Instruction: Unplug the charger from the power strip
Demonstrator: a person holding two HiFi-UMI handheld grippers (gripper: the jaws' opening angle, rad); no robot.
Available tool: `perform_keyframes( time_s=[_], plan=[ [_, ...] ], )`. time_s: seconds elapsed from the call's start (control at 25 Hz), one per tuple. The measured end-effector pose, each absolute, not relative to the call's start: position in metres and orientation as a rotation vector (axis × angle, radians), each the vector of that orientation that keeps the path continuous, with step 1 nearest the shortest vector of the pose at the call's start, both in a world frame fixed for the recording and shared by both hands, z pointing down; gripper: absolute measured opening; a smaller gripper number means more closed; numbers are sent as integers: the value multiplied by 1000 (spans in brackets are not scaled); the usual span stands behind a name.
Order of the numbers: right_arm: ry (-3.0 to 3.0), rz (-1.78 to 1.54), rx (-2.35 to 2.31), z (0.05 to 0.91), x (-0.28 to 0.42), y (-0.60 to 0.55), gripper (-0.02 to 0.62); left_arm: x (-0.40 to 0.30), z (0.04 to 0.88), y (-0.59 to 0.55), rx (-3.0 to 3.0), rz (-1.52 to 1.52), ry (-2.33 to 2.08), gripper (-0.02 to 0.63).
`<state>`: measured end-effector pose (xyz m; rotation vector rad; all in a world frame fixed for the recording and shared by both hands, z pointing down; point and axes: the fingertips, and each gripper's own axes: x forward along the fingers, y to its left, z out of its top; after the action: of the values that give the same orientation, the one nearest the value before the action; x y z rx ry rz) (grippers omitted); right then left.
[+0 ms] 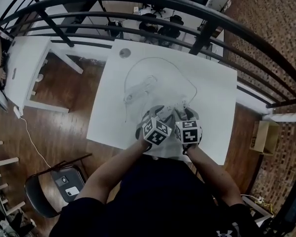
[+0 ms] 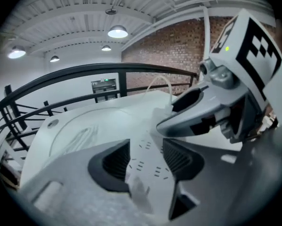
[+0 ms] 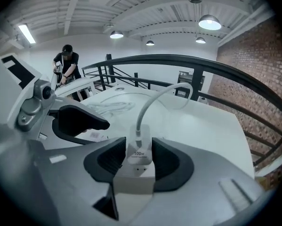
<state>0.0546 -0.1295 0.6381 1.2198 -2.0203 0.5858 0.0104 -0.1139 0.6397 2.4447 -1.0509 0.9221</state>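
A white power strip [image 2: 148, 166] lies on the white table [image 1: 212, 83], near its front edge. A white charger [image 3: 140, 155] marked 100W stands plugged into the strip [image 3: 136, 185], and its white cable [image 3: 159, 98] arcs up and away across the table. My right gripper [image 3: 140, 160] is open, its dark pads close on either side of the charger. My left gripper [image 2: 145, 161] is open wide and straddles the strip, the pads beside its long edges. In the head view both grippers [image 1: 160, 113] [image 1: 185, 115] sit side by side over the strip.
The cable runs in a big loop [image 1: 157, 59] with a coiled bundle [image 1: 140, 89] at mid-table. A small round disc [image 1: 124, 53] lies at the far left corner. A black railing [image 1: 197, 14] runs behind the table. A chair [image 1: 63, 181] stands at lower left.
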Motion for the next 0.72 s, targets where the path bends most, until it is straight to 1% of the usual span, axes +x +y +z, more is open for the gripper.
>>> perform_keyframes(
  time_s=[0.2, 0.32, 0.72],
  plan=[
    [-1984, 573, 1237, 645, 58, -131, 164, 26, 654, -106, 2464, 988, -926, 221],
    [-1984, 552, 1232, 643, 56, -130, 146, 28, 661, -101, 2464, 1029, -897, 218],
    [-2001, 545, 1240, 639, 54, -129, 143, 27, 663, -101, 2452, 1026, -877, 218]
  ],
)
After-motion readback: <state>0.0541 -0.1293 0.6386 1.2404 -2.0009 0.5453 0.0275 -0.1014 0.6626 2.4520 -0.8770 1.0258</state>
